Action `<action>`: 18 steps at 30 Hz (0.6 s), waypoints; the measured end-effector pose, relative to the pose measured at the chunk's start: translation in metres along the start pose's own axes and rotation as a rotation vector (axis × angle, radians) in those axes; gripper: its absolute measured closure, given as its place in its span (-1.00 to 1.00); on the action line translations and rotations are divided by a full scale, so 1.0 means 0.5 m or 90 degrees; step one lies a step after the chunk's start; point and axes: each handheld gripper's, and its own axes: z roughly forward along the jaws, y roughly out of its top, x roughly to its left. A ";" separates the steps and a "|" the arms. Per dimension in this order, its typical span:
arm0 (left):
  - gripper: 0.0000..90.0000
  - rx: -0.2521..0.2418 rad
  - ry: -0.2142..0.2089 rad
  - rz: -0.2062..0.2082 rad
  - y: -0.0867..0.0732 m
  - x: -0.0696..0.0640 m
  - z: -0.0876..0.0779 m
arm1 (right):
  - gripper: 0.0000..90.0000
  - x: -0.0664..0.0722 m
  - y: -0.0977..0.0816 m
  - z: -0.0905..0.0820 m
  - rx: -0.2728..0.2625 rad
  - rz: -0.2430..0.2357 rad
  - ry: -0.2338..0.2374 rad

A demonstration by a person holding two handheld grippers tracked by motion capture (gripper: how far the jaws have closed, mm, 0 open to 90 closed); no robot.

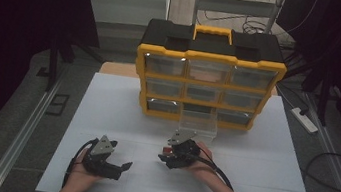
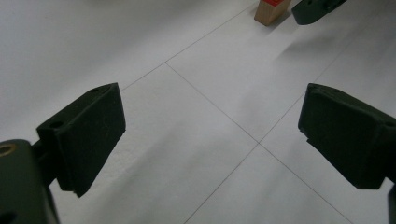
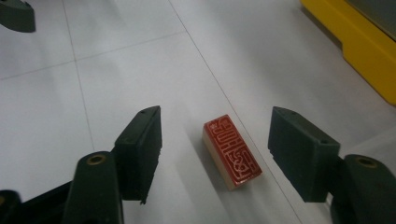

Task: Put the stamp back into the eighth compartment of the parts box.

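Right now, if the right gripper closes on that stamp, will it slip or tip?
The stamp looks like a stiff wooden block, so it probably won't squash. It stands on end between the open right gripper, red face up, so a nudge might tip it. Flat sides likely grip well.

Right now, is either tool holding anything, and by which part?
Nothing held. Right tool is open, straddling the seal stamp without touching; left tool is open over bare table.

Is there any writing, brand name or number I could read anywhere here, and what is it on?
Carved characters on the red face of the wooden stamp: seal-style signs, too stylised to read.
Yellow and black drawer cabinet: no label or brand can be made out.
Nothing else carries text.
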 end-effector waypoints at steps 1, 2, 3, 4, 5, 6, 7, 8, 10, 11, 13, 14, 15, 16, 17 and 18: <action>-0.83 0.001 -0.001 0.000 0.000 0.000 0.000 | -0.14 -0.001 0.000 0.001 0.002 0.000 0.001; -0.83 0.002 -0.001 0.001 0.000 0.000 0.000 | -0.12 -0.002 -0.001 0.003 0.003 0.001 0.000; -0.83 0.002 -0.001 0.001 0.000 0.000 0.000 | -0.10 -0.003 -0.002 0.004 0.006 0.002 -0.001; -0.83 0.002 -0.001 0.001 0.000 0.000 0.000 | -0.10 -0.003 -0.002 0.004 0.006 0.002 -0.001; -0.83 0.002 -0.001 0.001 0.000 0.000 0.000 | -0.07 -0.004 -0.002 0.006 0.008 0.002 -0.002; -0.83 0.002 -0.001 0.002 0.000 0.000 0.000 | -0.03 -0.006 -0.004 0.009 0.016 0.005 -0.005; -0.83 0.002 0.000 0.002 0.000 0.000 0.000 | -0.01 -0.007 -0.005 0.010 0.018 0.007 -0.005; -0.83 0.002 0.000 0.002 0.000 0.000 0.000 | -0.01 -0.007 -0.005 0.010 0.018 0.007 -0.005; -0.83 0.002 0.000 0.003 0.000 0.000 0.000 | 0.07 -0.009 -0.007 0.012 0.022 0.008 -0.004; -0.83 0.002 0.000 0.003 0.000 0.000 0.000 | 0.12 -0.009 -0.007 0.013 0.023 0.007 -0.003; -0.83 0.003 0.000 0.004 0.000 0.000 0.000 | 0.29 -0.011 -0.007 0.014 0.027 0.005 -0.002; -0.83 0.003 0.000 0.004 0.000 0.000 0.000 | 0.29 -0.011 -0.007 0.014 0.027 0.005 -0.002; -0.83 0.003 0.001 0.005 0.000 -0.001 0.000 | 0.47 -0.012 -0.007 0.013 0.032 0.001 -0.001; -0.83 0.003 0.001 0.005 0.000 -0.001 0.000 | 0.53 -0.013 -0.007 0.012 0.033 0.000 0.001; -0.83 0.003 0.000 0.005 0.000 -0.001 0.000 | 0.62 -0.014 -0.007 0.011 0.034 0.000 0.004; -0.83 0.004 0.000 0.005 0.000 -0.001 0.000 | 0.67 -0.014 -0.008 0.010 0.035 -0.001 0.006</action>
